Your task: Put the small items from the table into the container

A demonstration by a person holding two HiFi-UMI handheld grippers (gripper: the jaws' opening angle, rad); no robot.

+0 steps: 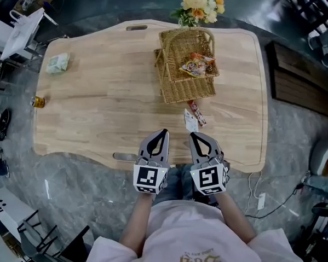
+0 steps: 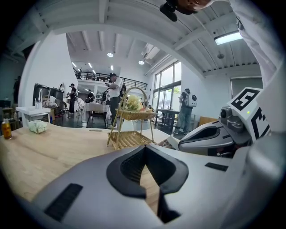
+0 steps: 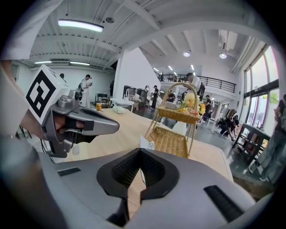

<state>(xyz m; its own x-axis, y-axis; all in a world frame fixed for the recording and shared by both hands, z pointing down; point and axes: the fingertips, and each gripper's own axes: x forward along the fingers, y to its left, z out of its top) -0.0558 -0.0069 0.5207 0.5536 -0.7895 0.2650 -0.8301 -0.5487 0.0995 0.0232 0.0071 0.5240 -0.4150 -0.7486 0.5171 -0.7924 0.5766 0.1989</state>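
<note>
Forearms (image 1: 137,222) parallel, left hand-held gripper (image 1: 164,132) and right hand-held gripper (image 1: 192,135) pressed together, empty, over table (image 1: 97,104) edge

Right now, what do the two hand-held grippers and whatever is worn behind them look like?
The left hand-held gripper and right hand-held gripper match: pale grey shells tapering to a point, black ribbed pads inside, a marker cube with black-and-white squares at the back. No cables show. The person wears a pale pink short-sleeved shirt.
</note>
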